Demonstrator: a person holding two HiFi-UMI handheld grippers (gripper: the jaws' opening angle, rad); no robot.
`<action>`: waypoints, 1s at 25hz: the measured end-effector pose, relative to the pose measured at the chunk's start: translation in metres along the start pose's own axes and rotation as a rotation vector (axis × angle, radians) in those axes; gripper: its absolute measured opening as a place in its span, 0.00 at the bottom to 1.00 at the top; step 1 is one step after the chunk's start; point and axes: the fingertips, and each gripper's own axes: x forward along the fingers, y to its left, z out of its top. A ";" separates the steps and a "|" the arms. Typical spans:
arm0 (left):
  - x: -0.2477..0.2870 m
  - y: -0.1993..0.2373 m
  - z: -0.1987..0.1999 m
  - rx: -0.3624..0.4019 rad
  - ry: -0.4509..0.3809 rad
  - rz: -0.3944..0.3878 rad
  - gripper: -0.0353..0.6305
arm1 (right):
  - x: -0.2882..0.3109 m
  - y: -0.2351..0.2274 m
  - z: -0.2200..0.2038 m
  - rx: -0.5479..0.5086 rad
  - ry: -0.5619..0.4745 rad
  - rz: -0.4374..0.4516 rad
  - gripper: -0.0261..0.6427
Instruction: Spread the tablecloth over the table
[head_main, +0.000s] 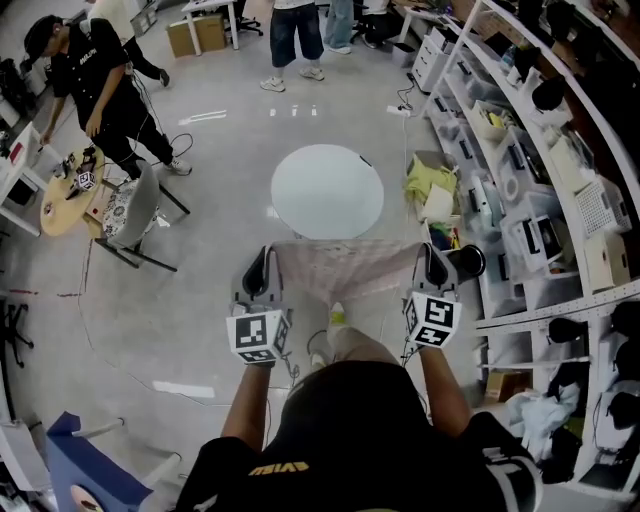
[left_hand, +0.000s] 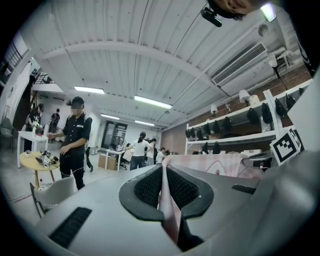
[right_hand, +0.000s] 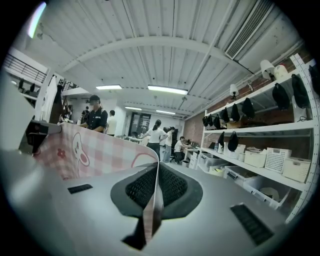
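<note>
You hold both arms out ahead of you, forearms roughly parallel, each hand gripping a tool that points level and away from you. Your left tool (head_main: 262, 268) is clamped on the left end of the tablecloth's (head_main: 345, 272) top edge, and its ridged black pads (left_hand: 147, 189) pinch a thin fold. Your right tool (head_main: 432, 265) is clamped the same way on the right end. The cloth is thin, pink-and-white checked fabric with a cartoon print. It is stretched between the tools and hangs in front of your legs. It is in the air on the near side of the round white bench (head_main: 327, 190). Shelving (head_main: 545, 215) with bins lines the right, and a chair (head_main: 130, 205) stands well to the left.
</note>
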 end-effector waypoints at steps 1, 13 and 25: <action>0.004 0.001 -0.001 0.000 0.004 0.003 0.11 | 0.005 -0.001 0.000 -0.001 -0.002 0.000 0.05; 0.100 0.017 -0.003 0.036 0.032 0.031 0.11 | 0.109 -0.017 0.001 0.036 -0.003 0.025 0.05; 0.232 0.034 -0.001 0.052 0.073 0.136 0.11 | 0.244 -0.045 0.012 0.057 -0.006 0.103 0.05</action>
